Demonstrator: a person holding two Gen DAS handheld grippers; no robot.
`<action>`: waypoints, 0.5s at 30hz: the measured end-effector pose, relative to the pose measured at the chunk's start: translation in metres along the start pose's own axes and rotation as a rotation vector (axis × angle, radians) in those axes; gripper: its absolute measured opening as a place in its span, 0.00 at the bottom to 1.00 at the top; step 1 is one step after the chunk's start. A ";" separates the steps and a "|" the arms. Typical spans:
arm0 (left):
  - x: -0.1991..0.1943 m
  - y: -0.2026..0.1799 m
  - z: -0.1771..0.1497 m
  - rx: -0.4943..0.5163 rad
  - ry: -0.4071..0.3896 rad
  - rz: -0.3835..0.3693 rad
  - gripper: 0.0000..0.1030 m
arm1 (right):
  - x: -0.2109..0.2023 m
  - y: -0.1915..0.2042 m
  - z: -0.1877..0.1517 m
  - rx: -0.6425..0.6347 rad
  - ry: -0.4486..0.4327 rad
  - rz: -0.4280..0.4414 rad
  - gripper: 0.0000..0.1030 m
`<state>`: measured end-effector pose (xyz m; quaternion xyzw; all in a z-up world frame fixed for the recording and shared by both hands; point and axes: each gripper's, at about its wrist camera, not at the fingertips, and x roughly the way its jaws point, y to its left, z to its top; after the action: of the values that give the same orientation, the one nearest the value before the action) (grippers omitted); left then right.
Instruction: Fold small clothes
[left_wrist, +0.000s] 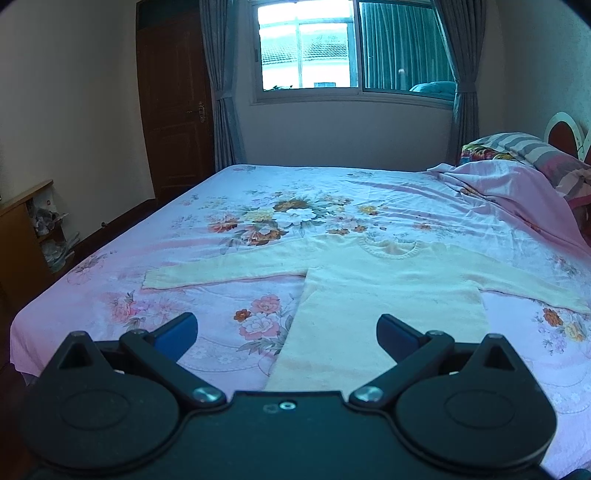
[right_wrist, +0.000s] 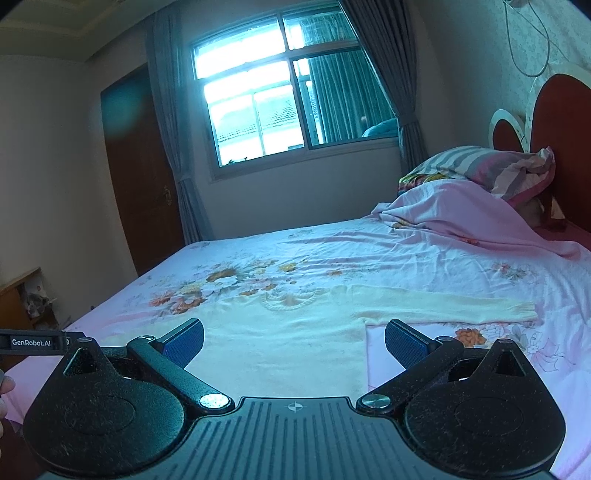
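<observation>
Cream sweater (left_wrist: 369, 295) spread flat on the bed's floral pink sheet (left_wrist: 229, 206), sleeves stretched out to both sides, neck toward the window (left_wrist: 306, 48); left tool (left_wrist: 287, 332) wide open, empty, above the sweater's left edge; right tool (right_wrist: 294, 341) equally wide open, empty, above its right edge; rumpled pink blanket (right_wrist: 461, 221) by the headboard
</observation>
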<state>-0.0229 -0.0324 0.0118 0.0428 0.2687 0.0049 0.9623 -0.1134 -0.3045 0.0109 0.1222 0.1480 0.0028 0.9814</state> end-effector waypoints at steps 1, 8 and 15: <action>0.000 -0.001 0.000 0.000 0.000 0.001 0.99 | 0.000 0.000 -0.001 0.002 0.000 0.002 1.00; -0.001 -0.001 0.001 0.002 -0.001 0.003 0.99 | 0.000 0.001 0.000 -0.002 0.000 -0.001 1.00; -0.001 -0.002 0.000 -0.003 -0.003 0.011 0.99 | 0.003 0.002 -0.002 -0.014 0.007 -0.001 1.00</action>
<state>-0.0237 -0.0340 0.0126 0.0430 0.2672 0.0106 0.9626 -0.1114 -0.3016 0.0092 0.1154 0.1515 0.0037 0.9817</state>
